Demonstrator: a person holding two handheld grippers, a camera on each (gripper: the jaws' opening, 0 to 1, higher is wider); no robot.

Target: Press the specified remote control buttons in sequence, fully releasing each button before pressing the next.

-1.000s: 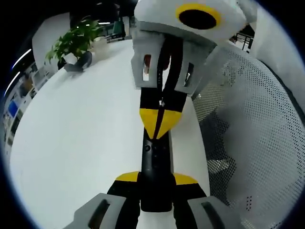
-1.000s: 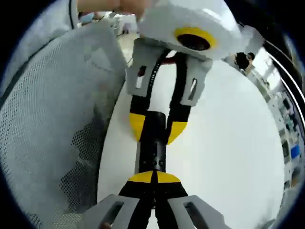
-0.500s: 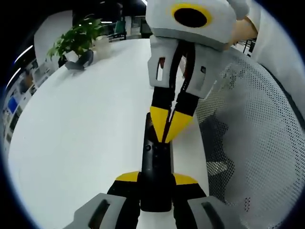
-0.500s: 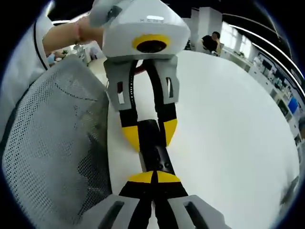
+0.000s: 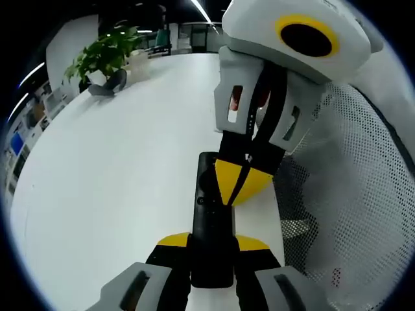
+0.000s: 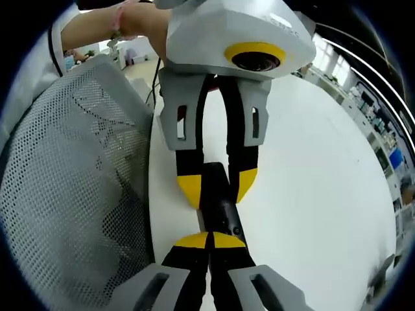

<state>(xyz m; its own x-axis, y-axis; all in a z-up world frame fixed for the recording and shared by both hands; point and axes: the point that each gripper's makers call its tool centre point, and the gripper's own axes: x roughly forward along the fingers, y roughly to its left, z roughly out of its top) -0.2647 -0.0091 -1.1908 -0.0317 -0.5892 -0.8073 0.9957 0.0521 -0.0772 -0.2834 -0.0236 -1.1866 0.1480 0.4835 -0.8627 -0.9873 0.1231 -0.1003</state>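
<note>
Left gripper view: the left hand-held gripper [image 5: 212,245], with black jaws tipped in yellow rising from the bottom of the picture, is closed on the near end of a slim black bar-shaped remote control [image 5: 212,220]. The remote control extends away from the jaws above the broad white table [image 5: 104,194] and lies close to the table's edge. The right hand-held gripper [image 5: 241,184], a grey-white body with a yellow-ringed front, enters from the upper right; its two yellow-tipped jaws are brought together to a point, and that point rests on the upper face of the remote control near its far end. Whether a button is pressed down cannot be told. A grey perforated mesh chair back [image 5: 350,207] stands beside the table edge on the right. A green leafy potted plant [image 5: 104,58] sits at the far side of the table.

Right gripper view: the right hand-held gripper [image 6: 209,241] shows its yellow tips shut against each other at the lower centre, touching the remote control [image 6: 218,201]. Opposite it, the left hand-held gripper [image 6: 217,184] descends from the top with one yellow-tipped jaw on either side of the remote control, clamping it. A bare forearm [image 6: 126,23] of the person reaches in at the upper left, above the mesh chair back [image 6: 71,181]. The white table [image 6: 318,175] spreads to the right.
</note>
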